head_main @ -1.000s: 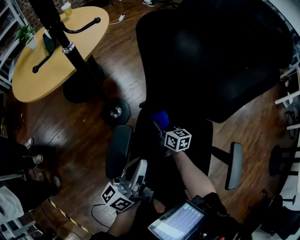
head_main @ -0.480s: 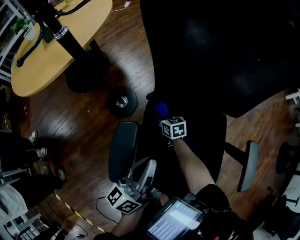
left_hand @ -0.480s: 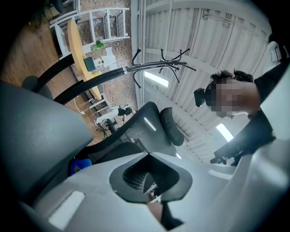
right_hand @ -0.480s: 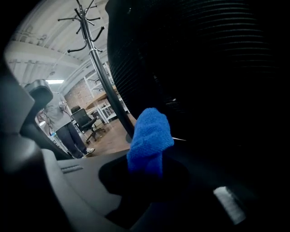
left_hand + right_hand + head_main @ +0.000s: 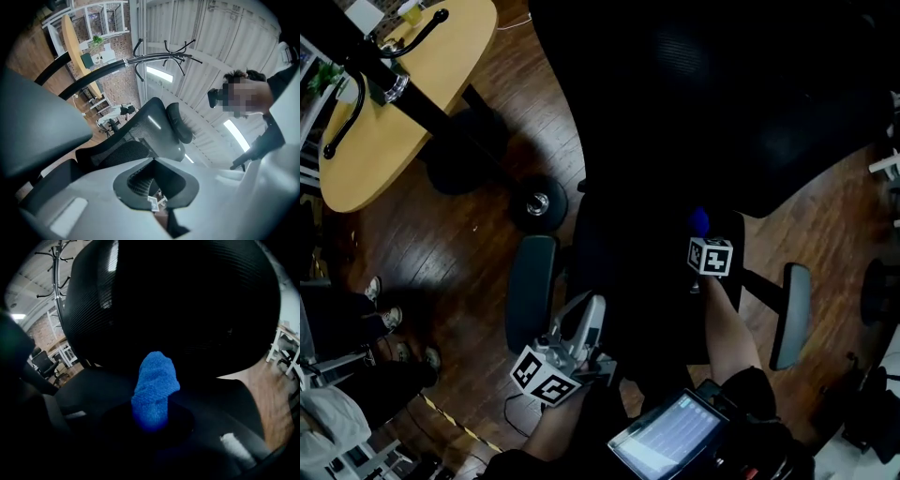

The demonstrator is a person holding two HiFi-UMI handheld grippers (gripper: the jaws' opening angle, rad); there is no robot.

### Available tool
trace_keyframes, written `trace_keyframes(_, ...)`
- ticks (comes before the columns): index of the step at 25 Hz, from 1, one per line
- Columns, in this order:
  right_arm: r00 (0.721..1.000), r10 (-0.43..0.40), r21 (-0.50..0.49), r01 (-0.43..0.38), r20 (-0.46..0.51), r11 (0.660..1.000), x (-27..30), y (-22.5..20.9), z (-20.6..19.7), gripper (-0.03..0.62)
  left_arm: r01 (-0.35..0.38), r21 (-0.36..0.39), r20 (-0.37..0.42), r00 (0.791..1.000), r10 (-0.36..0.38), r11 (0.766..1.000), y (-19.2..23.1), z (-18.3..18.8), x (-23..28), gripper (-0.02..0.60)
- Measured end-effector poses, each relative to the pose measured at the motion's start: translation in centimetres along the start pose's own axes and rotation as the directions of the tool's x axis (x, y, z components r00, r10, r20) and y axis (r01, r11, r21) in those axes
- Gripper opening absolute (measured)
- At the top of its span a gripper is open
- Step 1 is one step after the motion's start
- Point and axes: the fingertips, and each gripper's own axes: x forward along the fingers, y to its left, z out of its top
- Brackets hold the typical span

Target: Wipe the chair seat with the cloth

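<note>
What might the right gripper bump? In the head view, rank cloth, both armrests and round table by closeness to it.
1. Blue cloth, in the right gripper's jaws.
2. Armrest at view's right.
3. Armrest at view's left.
4. Round table, upper left.

Came out pretty dim, with the chair (image 5: 722,112) lost in near-solid black. Got heavy fisheye bending and dark corners in both gripper views, plus glaring ceiling lights (image 5: 233,133).

From head view chair seat (image 5: 647,272) near black; I can't trace its edges. Over seat, cloth (image 5: 699,221): only blue tip shows past right gripper (image 5: 702,236). Beyond seat, chair back (image 5: 722,94) cut by top edge. Left of seat, desk (image 5: 375,150) cut off too.
</note>
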Motion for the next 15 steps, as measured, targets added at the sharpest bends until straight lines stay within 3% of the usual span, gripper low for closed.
trace_keyframes(6, 0.989, -0.149, 0.061, 0.148, 0.002, 0.987, -5.7, -8.5, -2.3, 0.053, 0.007, 0.020, -0.018, 1.000, -0.007, 1.000, 0.0, 0.0, 0.9, -0.008)
trace_keyframes(15, 0.988, -0.147, 0.096, 0.143, 0.042, 0.985, -6.9, -9.3, -2.4, 0.054, 0.015, 0.022, -0.016, 1.000, -0.014, 1.000, -0.4, 0.2, 0.5, -0.008)
